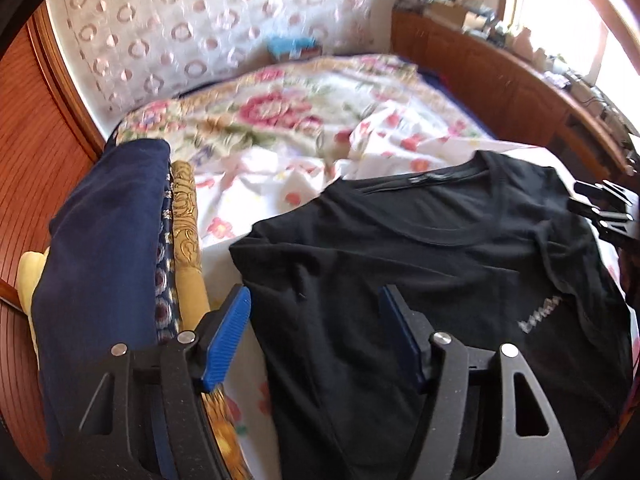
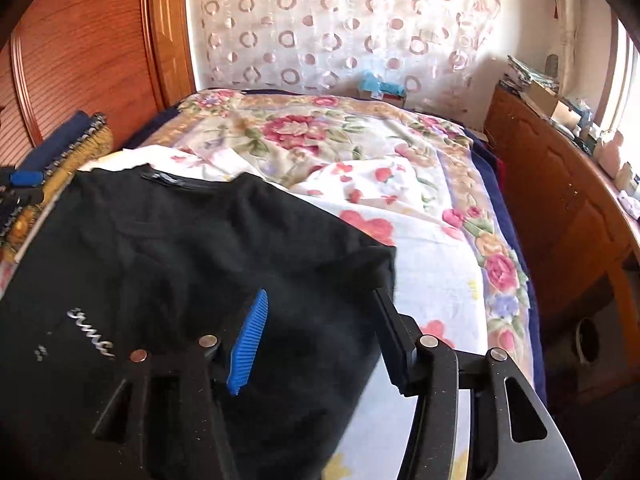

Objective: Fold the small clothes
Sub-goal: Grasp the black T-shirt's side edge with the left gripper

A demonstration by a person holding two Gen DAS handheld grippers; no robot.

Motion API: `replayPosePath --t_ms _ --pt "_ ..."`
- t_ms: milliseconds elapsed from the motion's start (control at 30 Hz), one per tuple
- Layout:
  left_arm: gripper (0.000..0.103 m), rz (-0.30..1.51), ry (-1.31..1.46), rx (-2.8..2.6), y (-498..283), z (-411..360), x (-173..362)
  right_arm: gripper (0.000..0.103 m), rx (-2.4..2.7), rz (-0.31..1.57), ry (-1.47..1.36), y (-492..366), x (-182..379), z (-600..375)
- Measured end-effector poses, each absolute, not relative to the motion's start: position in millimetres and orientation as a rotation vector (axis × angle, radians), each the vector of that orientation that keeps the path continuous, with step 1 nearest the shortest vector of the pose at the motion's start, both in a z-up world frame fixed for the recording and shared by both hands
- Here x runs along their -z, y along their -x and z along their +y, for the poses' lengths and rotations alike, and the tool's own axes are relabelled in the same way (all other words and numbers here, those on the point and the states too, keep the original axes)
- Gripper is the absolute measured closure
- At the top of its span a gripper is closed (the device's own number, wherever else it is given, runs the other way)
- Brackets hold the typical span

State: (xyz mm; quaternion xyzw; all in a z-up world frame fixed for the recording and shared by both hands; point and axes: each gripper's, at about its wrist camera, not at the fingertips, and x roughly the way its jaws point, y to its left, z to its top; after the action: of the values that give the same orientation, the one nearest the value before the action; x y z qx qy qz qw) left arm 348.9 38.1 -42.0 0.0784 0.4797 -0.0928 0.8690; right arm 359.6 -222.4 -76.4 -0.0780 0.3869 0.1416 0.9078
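A black T-shirt (image 1: 440, 256) with small silver lettering lies spread face up on the floral bed sheet (image 1: 280, 152), collar pointing away. My left gripper (image 1: 316, 320) is open and empty, hovering over the shirt's left sleeve side. In the right wrist view the same shirt (image 2: 180, 260) fills the lower left. My right gripper (image 2: 320, 320) is open and empty above the shirt's right edge, one finger over the cloth and the other over the sheet. The right gripper also shows at the far right of the left wrist view (image 1: 604, 208).
A pile of folded clothes, navy on top with gold patterned fabric (image 1: 112, 240), lies at the bed's left edge beside a wooden wardrobe (image 2: 80, 60). A wooden cabinet (image 2: 560, 184) with clutter runs along the right. A curtain (image 2: 340, 28) hangs behind the bed.
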Motion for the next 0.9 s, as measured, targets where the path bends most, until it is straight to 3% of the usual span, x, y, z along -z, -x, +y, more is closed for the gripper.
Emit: replayPosePath --t_ms 667,767,800,900 --pt "0.040 1.250 -0.366 0.191 -411 26 82 0.042 -0.314 0.820 0.155 -372 93 -224" --pt "0.061 1.249 -0.336 0.230 -410 28 80 0.042 -0.317 0.821 0.149 -372 93 -224" --pt "0.078 1.243 -0.339 0.229 -410 26 79 0.042 -0.317 0.821 0.149 -371 93 -224" --pt "0.092 1.182 -0.333 0.222 -407 30 69 0.042 -0.315 0.820 0.155 -371 93 -224"
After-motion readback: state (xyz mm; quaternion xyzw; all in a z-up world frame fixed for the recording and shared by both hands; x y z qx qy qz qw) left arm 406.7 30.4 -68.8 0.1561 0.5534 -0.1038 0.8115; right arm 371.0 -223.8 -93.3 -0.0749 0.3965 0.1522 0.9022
